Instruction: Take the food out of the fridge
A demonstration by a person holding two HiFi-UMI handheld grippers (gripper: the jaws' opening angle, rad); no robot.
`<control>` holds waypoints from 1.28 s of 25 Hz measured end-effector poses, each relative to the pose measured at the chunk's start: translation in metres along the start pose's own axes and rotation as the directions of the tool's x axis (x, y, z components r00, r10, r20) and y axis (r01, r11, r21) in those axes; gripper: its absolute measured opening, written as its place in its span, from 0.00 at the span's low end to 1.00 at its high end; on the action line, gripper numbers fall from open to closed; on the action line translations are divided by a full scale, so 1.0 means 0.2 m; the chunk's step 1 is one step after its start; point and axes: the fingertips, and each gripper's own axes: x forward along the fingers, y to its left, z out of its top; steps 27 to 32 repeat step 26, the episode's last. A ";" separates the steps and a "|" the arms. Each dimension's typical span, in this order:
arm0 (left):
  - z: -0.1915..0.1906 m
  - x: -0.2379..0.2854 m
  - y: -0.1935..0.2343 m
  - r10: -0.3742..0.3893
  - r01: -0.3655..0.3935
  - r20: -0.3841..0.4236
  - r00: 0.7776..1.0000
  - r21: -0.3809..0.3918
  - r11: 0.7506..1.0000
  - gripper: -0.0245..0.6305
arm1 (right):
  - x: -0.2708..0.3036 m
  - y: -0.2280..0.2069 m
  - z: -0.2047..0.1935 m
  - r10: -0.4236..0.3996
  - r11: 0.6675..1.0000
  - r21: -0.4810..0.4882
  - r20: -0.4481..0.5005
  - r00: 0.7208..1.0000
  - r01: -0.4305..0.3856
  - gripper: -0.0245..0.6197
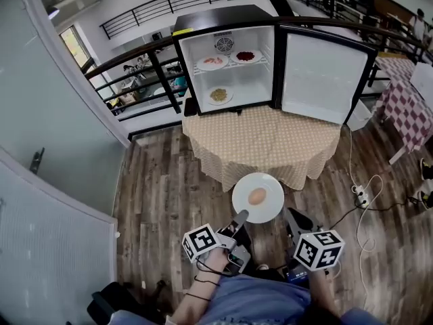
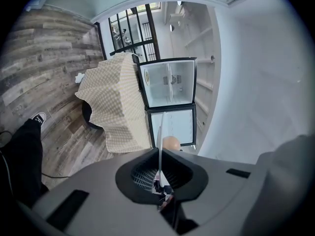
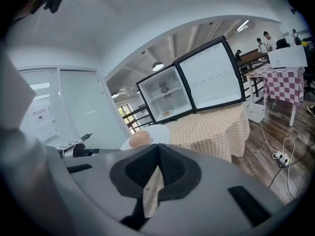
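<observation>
A white plate (image 1: pixel 272 208) carrying a round tan piece of food (image 1: pixel 257 196) hangs over the wooden floor in front of the table. My left gripper (image 1: pixel 241 217) is shut on the plate's near rim; in the left gripper view the plate (image 2: pixel 160 139) runs edge-on between the jaws with the food (image 2: pixel 171 142) behind. My right gripper (image 1: pixel 293 217) is shut and empty, just right of the plate. The open fridge (image 1: pixel 230 63) on the table holds three plates of food (image 1: pixel 212 62) (image 1: pixel 245 56) (image 1: pixel 219 95). The right gripper view shows the plate (image 3: pixel 156 131) and the fridge (image 3: pixel 167 97).
The fridge stands on a round table with a beige dotted cloth (image 1: pixel 264 141), its door (image 1: pixel 318 76) swung open to the right. A power strip and cables (image 1: pixel 360 196) lie on the floor at the right. A checkered table (image 1: pixel 406 107) and railings (image 1: pixel 135 80) lie beyond.
</observation>
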 end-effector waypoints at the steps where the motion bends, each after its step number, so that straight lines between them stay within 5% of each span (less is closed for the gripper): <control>1: -0.01 -0.02 0.00 0.004 -0.004 0.003 1.000 0.001 1.000 0.07 | -0.02 0.01 -0.01 0.006 1.000 -0.002 -0.001 1.000 -0.006 0.06; 32: -0.10 -0.21 -0.04 -0.005 0.004 0.034 0.999 0.017 1.000 0.07 | -0.15 0.10 -0.05 0.020 0.998 -0.057 0.010 1.000 -0.020 0.06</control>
